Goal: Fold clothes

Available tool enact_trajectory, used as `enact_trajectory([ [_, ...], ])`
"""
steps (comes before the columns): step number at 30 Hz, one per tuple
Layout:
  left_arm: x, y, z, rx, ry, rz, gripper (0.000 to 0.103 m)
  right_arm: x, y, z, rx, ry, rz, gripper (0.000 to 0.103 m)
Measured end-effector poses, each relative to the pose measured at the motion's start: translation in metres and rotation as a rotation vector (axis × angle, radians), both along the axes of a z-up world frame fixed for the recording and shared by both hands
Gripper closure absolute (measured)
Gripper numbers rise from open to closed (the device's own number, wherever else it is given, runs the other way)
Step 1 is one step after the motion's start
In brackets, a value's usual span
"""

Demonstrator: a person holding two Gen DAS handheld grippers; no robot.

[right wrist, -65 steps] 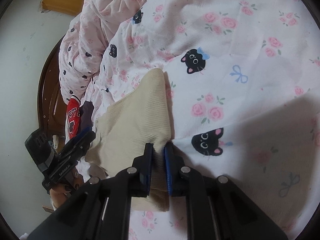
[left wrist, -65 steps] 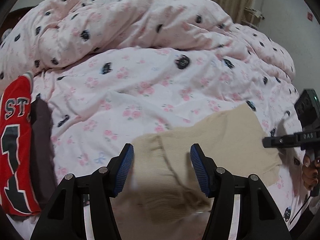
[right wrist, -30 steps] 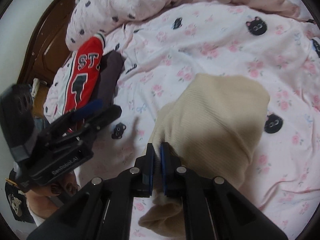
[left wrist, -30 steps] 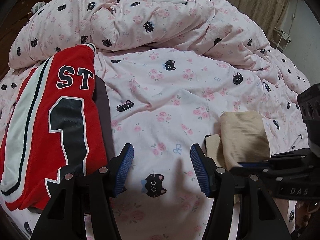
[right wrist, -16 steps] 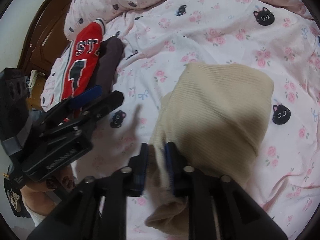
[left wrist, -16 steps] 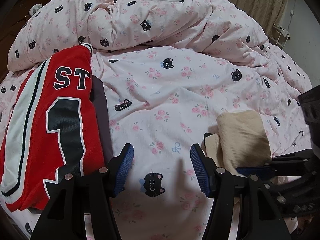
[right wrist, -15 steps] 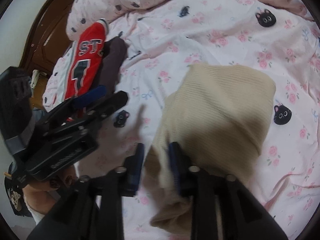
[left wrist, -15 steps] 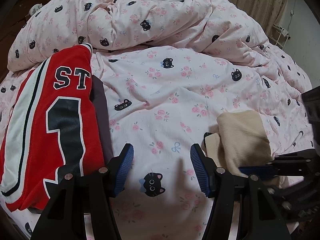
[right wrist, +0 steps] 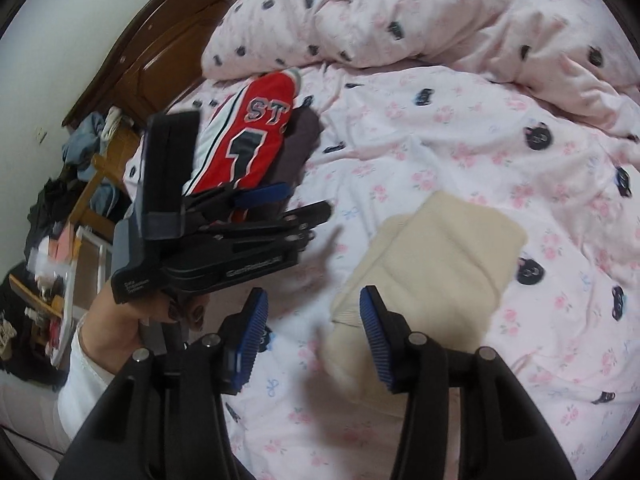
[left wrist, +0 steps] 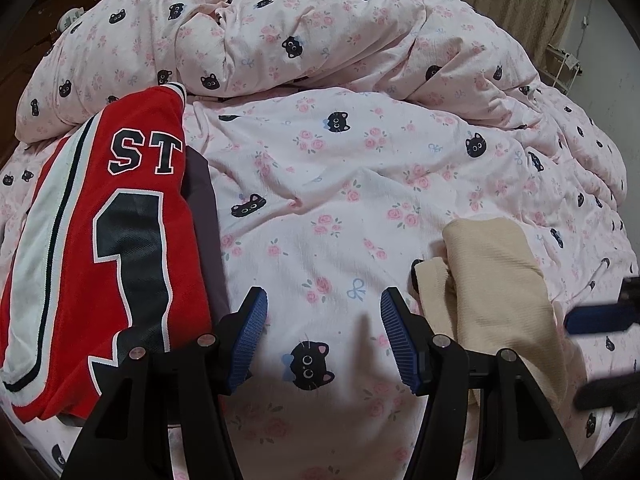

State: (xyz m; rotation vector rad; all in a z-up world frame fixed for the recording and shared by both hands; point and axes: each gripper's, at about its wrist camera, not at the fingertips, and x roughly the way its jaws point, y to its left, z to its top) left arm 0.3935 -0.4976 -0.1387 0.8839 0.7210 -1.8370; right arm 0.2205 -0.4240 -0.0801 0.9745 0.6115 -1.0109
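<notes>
The left gripper [left wrist: 323,336] has its two blue pads spread wide apart, and nothing is between them. Under the gap lies the pink bed cover [left wrist: 340,184] with little black cat faces and roses on it.

In the left wrist view, the folded cream sweater [left wrist: 496,280] lies on the bed cover at about 3 o'clock, just beside the right-hand pad. It is folded into a small thick bundle, with a narrow piece sticking out on its left side. A red jersey [left wrist: 116,240] with "ST" and a big "1" on it lies at 9 o'clock, well apart from the sweater. A dark cloth [left wrist: 208,224] peeks out from under the jersey's right edge. A bunched-up quilt [left wrist: 280,40] in the same pink print is piled at 12 o'clock.

The right gripper [right wrist: 310,340] also has its blue pads spread wide, holding nothing. In the right wrist view, the cream sweater [right wrist: 436,272] lies at about 2 o'clock from the gap, and the right-hand pad sits over its near corner. I cannot tell if the pad touches it. The left gripper [right wrist: 288,212] shows at 10 o'clock, held by a hand [right wrist: 160,312]. The red jersey [right wrist: 252,140] lies behind it, near the brown headboard [right wrist: 152,52].
</notes>
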Motion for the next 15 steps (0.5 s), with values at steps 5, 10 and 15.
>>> enact_trajectory([
  [5, -0.001, 0.000, -0.001, 0.002, -0.003, -0.003, 0.049, -0.022, -0.005, -0.010, -0.009, 0.168, -0.094, 0.054],
  [10, -0.002, 0.000, -0.001, 0.003, -0.003, -0.003, 0.049, -0.017, -0.004, -0.023, -0.013, 0.269, -0.077, 0.054],
  [15, -0.004, 0.000, -0.002, 0.004, -0.005, -0.007, 0.049, 0.024, 0.005, -0.039, -0.054, 0.403, 0.053, 0.054],
])
